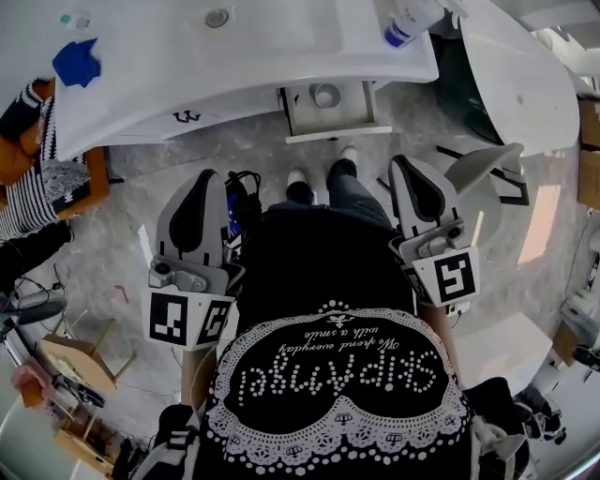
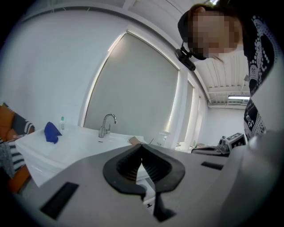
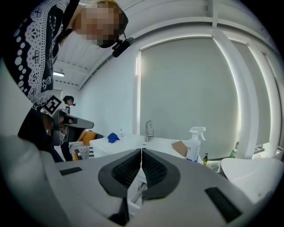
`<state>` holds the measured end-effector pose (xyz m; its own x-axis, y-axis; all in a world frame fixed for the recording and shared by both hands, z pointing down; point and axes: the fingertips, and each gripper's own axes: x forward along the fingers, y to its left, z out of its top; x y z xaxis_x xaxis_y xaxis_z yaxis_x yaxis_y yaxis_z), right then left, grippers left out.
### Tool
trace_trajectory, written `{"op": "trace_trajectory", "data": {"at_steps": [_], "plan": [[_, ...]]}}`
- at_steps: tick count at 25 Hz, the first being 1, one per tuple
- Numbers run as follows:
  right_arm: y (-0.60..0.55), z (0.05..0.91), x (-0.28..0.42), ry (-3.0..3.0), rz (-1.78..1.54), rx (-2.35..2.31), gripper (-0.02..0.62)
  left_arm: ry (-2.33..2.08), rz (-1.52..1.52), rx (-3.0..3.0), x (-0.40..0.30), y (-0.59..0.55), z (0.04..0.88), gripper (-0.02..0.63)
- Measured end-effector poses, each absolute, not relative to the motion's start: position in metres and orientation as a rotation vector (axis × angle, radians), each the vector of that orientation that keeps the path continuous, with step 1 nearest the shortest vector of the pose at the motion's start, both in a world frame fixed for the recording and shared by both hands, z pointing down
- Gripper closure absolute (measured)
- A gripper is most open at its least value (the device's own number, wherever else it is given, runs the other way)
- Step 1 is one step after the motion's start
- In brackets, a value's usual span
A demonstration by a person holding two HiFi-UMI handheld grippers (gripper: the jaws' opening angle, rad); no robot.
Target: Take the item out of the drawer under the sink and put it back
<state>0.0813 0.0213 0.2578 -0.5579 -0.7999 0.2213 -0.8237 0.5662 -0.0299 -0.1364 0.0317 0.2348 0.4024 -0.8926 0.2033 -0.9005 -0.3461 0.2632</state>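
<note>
Overhead, from the head view, the drawer [image 1: 336, 132] is seen pulled open directly under the sink [image 1: 281, 42], and a round pale item [image 1: 325, 95] is seen lying inside it, touched by nothing. Neither gripper view shows the inside of that drawer; the item is made out from above only.

The left claw [image 1: 207, 178] and the right claw [image 1: 404, 161] are held in front of the sink, well apart from the drawer, one on each side of the person's legs. In the left gripper view the jaws are seen pressed together at the tips with nothing between them. The same is shown in the right gripper view: jaws closed and empty.

A blue cloth [image 1: 77, 63] is laid on the desk [image 1: 122, 103] to the left of the sink basin, and a spray bottle [image 1: 408, 23] is seen at the sink's right end. The bottle is shown standing upright in the right gripper view alone. The tap [image 2: 106, 125] is given plainly by the gripper views. A seated person in striped clothing [image 1: 33, 192] is caught left of the sink.
</note>
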Motion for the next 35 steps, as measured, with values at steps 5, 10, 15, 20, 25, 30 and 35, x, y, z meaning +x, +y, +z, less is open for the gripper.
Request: {"op": "trace_trajectory", "data": {"at_steps": [5, 10, 15, 20, 25, 30, 35], "plan": [[0.023, 0.260, 0.076, -2.617, 0.194, 1.351, 0.575, -1.630, 0.014, 2.300, -0.154, 0.038, 0.233, 0.601], [0.024, 0.260, 0.076, -2.617, 0.189, 1.347, 0.575, -1.615, 0.007, 2.317, -0.148, 0.037, 0.231, 0.601], [0.024, 0.261, 0.079, -2.609, 0.202, 1.362, 0.575, -1.600, 0.009, 2.320, -0.145, 0.036, 0.231, 0.601], [0.025, 0.263, 0.081, -2.609, 0.203, 1.366, 0.575, -1.588, 0.013, 2.326, -0.142, 0.035, 0.232, 0.600], [0.024, 0.263, 0.080, -2.613, 0.202, 1.360, 0.575, -1.587, 0.002, 2.324, -0.140, 0.034, 0.231, 0.600], [0.025, 0.261, 0.077, -2.622, 0.194, 1.345, 0.577, -1.583, -0.001, 2.328, -0.138, 0.034, 0.230, 0.601], [0.025, 0.261, 0.076, -2.626, 0.185, 1.335, 0.575, -1.591, -0.021, 2.325, -0.137, 0.034, 0.227, 0.600]]}}
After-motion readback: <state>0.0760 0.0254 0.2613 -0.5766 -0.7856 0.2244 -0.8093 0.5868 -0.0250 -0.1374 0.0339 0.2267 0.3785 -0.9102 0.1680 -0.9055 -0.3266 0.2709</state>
